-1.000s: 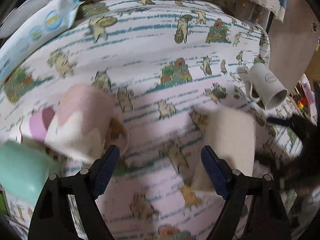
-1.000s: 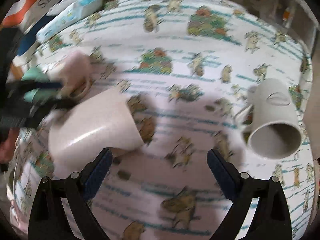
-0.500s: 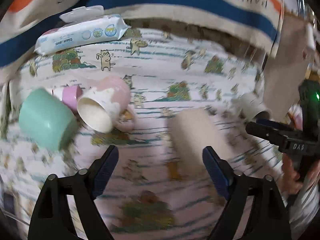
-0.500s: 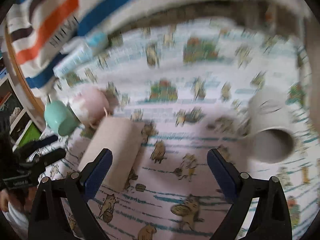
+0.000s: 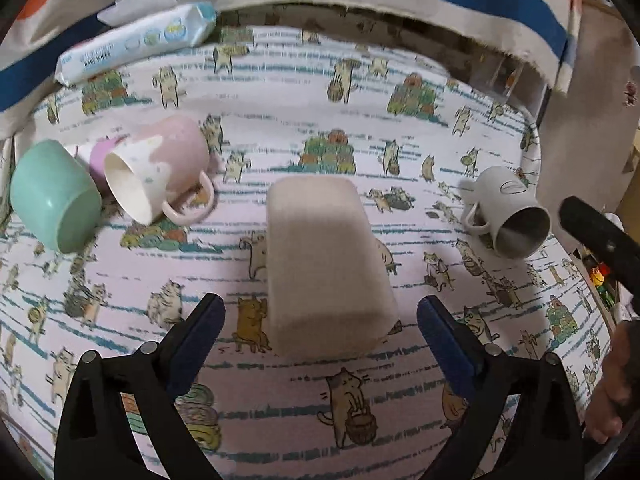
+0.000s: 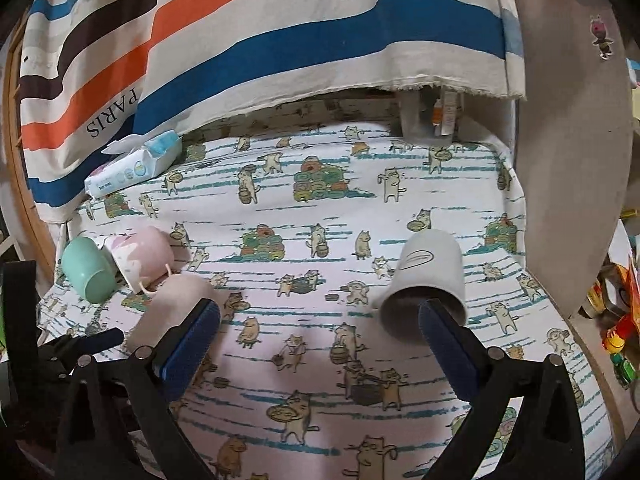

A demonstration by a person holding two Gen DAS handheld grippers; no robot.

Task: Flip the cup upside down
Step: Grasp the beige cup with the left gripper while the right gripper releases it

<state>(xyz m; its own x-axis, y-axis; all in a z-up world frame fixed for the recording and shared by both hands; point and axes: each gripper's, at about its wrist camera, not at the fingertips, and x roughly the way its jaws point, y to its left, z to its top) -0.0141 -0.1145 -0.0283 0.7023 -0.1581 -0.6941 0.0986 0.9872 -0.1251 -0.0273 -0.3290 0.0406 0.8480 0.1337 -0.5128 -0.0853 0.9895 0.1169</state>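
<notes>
Beige cup [image 5: 326,268] is standing mouth-down on the cat-print cloth [image 5: 280,392], between the pink mug [image 5: 160,168] and grey mug [image 5: 508,210]; left gripper [image 5: 320,320] and right gripper [image 6: 320,332] are both hovering spread apart, gripping nothing.

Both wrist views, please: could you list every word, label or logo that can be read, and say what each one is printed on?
"PARIS": on the striped cloth, three times in the right wrist view, sideways or upside down.
"HERMES": apparently, upside down near that cloth's top left edge; partly blurred.
Wipes pack: dark print and round logos, too small to read.
Grey mug: an oval outline mark, no legible text.
Bottle labels at the back: unreadable.
</notes>
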